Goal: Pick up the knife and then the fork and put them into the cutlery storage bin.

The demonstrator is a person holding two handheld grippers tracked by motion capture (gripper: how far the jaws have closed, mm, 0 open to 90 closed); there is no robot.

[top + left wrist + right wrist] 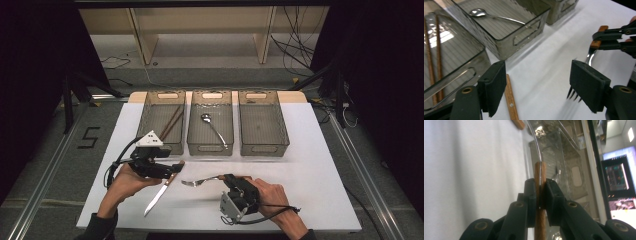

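Observation:
My left gripper [176, 167] hangs open over the wooden handle of a table knife [159, 194] that lies on the white board. In the left gripper view its jaws [536, 87] stand wide apart, the knife handle [510, 100] below the left jaw and untouched. My right gripper [227, 178] is shut on the wooden handle of a fork [197, 181], tines pointing left. The right gripper view shows the pads [540, 190] pressed on the fork handle [540, 170]. From the left gripper view the fork tines [574, 93] show just behind the right jaw.
Three smoky clear bins stand in a row at the back of the white board [300, 170]. The left bin [165, 94] holds chopsticks [171, 122], the middle bin [210, 148] a spoon [212, 127], the right bin [263, 148] nothing.

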